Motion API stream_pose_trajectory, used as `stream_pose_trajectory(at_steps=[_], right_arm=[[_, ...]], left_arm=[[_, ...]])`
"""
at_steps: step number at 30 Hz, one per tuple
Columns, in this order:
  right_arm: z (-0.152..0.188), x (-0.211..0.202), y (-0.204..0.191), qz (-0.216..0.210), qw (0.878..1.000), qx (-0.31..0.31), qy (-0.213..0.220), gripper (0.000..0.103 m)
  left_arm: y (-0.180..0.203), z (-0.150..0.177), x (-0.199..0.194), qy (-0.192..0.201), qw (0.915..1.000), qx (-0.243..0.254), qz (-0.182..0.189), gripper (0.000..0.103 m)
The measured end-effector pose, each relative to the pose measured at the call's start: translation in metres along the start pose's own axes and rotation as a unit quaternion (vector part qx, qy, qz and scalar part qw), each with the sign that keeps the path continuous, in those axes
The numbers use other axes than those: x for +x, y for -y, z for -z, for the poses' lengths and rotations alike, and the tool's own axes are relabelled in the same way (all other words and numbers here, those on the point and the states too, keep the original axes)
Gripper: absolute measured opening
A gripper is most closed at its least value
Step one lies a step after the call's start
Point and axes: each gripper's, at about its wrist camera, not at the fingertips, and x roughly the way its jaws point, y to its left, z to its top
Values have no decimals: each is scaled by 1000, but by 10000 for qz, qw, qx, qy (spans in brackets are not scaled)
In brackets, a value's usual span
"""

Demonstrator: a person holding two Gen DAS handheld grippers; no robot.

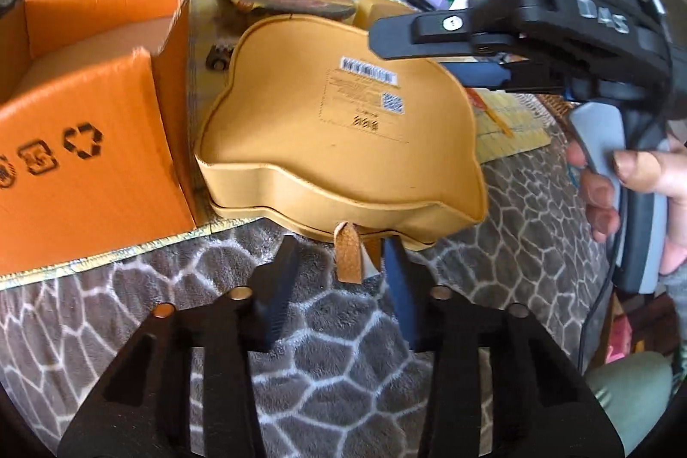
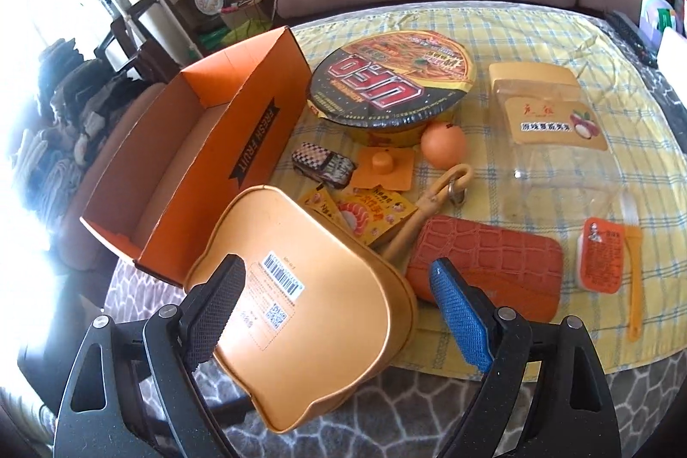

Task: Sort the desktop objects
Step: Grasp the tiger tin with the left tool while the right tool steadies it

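Sorting had barely begun: the orange box (image 2: 193, 174) looked empty, while noodle bowl (image 2: 393, 84), toy car (image 2: 322, 162), orange ball (image 2: 443, 144) and red wallet (image 2: 485, 269) lay on the checked cloth (image 2: 601, 106). The tan case (image 1: 343, 123) sat tilted at the cloth's near edge, just beside the box. Left gripper (image 1: 343, 286) was open, straddling the case's leather tab (image 1: 347, 252) without contact (judged). Right gripper (image 2: 339, 307) hovered above the case, fingers wide apart, holding nothing.

light: daylight, blown-out glare at left of right wrist view | blur: slight | edges: fisheye bending, dark corners
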Motion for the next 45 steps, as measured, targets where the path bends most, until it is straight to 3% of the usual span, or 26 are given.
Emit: stream_pose_trajectory(at_steps=[3,5,7,16,21,24,27,31,33,34,35,37,38,42,45], right_arm=[[2,2,0,-109,9999,52,-10,89],[5,2,0,-219,9997,93,-13,88],[8,3,-1,-323,9994,107,-42,87],[10,-16,-2,-360,9992,181,34,82],[13,-41,1,-476,9977,455,174,82],[18,-53,6,-730,9942,761,209,82],[23,-60,6,-1008,9895,1018,200,81],[32,-66,3,-442,9938,1014,67,81],[39,-72,6,-133,9950,985,57,82],[42,-75,8,-131,9952,960,96,82],[46,-80,9,-137,9957,906,161,82],[51,-89,8,-130,9972,699,254,82],[53,-92,5,-124,9984,475,269,82],[54,-91,-14,81,9985,-482,264,85],[52,-76,-30,342,9929,-1140,61,86]], left_arm=[[-9,2,1,17,9998,-122,138,31],[-12,1,1,-15,9995,-145,281,17],[-12,-1,1,-115,9990,-132,409,12],[-2,-7,-39,5,9945,125,1039,9],[-5,-27,-79,232,9837,-242,1765,8],[5,-46,-106,404,9785,-116,2019,5],[24,-67,-106,253,9848,363,1679,5],[21,-85,-93,63,9907,544,1243,5],[15,-81,-105,187,9897,496,1329,9],[14,-78,-111,267,9882,510,1421,17],[14,-75,-117,340,9868,592,1471,33],[12,-63,-130,509,9870,900,1227,58],[10,-62,-132,516,9871,961,1171,64],[8,-35,-130,324,9867,1323,882,66],[5,-24,-121,155,9876,1297,870,66]])
